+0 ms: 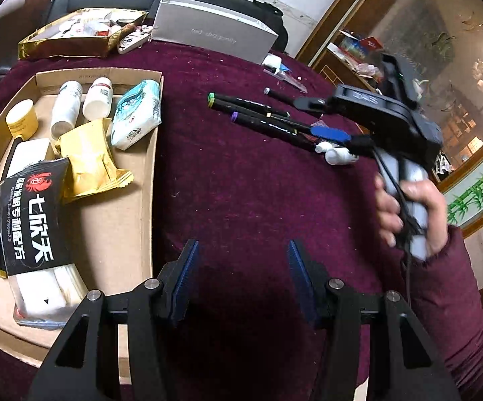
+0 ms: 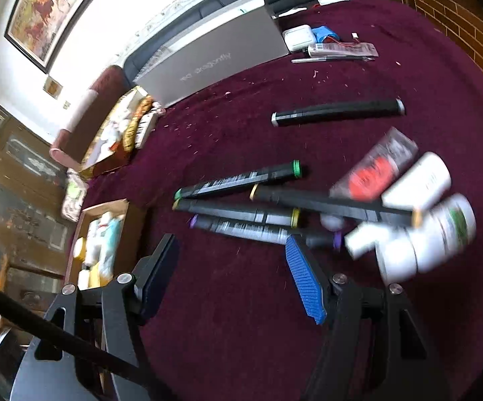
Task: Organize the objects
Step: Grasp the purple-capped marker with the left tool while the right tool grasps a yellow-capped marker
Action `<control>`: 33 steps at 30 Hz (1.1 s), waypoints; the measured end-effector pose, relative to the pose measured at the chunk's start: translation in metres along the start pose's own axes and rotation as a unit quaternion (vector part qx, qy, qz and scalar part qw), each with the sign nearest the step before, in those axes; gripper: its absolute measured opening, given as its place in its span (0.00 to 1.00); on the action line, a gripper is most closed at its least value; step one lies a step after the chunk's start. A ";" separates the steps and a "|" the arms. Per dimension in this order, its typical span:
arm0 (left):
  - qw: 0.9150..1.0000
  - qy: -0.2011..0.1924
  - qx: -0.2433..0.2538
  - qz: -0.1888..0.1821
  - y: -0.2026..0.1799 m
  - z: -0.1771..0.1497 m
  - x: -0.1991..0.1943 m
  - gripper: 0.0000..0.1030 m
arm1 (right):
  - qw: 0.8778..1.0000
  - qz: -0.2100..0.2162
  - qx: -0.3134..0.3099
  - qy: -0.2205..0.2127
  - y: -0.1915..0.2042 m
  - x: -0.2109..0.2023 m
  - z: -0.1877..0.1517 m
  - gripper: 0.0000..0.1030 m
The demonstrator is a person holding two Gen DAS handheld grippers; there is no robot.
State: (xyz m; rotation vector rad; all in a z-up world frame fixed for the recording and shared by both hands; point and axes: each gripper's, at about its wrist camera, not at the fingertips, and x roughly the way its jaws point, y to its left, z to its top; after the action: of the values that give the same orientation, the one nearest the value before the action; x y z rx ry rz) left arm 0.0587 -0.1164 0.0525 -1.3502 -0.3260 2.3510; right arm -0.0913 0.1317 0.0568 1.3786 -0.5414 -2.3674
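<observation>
Several black markers [image 1: 258,113] lie on the maroon cloth; in the right wrist view the markers [image 2: 238,180] lie just ahead of my right gripper [image 2: 231,250], which is open and empty. White bottles [image 2: 425,240] and a red tube [image 2: 375,170] lie to their right, and one marker [image 2: 338,110] lies apart, farther back. My left gripper [image 1: 243,254] hovers open over bare cloth beside the cardboard tray [image 1: 114,227]. The tray holds bottles, a wipes pack [image 1: 138,113], gold packets and a black packet [image 1: 31,220]. The right gripper [image 1: 318,118], held by a hand, reaches over the markers' ends.
A grey shoebox [image 1: 214,33] and a gold box [image 1: 74,36] of small items stand at the table's far side, with a dark sofa behind. A small white box [image 2: 298,36] and a pen packet [image 2: 341,50] lie beyond the markers. A cabinet stands to the right.
</observation>
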 end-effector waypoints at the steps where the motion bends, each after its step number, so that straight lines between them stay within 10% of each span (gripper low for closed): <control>1: 1.000 -0.001 0.001 0.002 0.000 0.002 0.001 0.46 | 1.000 -0.005 0.001 0.003 -0.001 0.008 0.005 0.64; 5: 1.000 -0.003 -0.004 0.001 0.005 0.004 0.001 0.46 | 0.999 -0.012 0.014 0.036 -0.010 0.038 0.011 0.66; 11: 1.000 0.005 -0.011 -0.003 0.009 0.009 0.013 0.46 | 0.971 0.185 0.049 0.144 0.001 0.043 -0.031 0.66; 18: 0.998 0.001 0.033 0.047 -0.012 0.024 0.037 0.46 | 0.990 0.137 0.041 0.016 -0.015 -0.010 -0.036 0.66; 30: 0.968 0.019 0.124 0.218 -0.033 0.061 0.113 0.45 | 0.986 0.157 0.055 0.002 -0.039 -0.013 -0.044 0.66; 33: 0.977 0.032 0.115 0.176 -0.037 0.062 0.111 0.11 | 0.987 0.153 0.044 0.004 -0.032 -0.013 -0.032 0.66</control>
State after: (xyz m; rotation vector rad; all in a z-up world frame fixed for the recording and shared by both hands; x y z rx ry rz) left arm -0.0363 -0.0328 0.0130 -1.4616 0.2193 2.5196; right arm -0.0600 0.1608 0.0365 1.2382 -0.8020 -2.1127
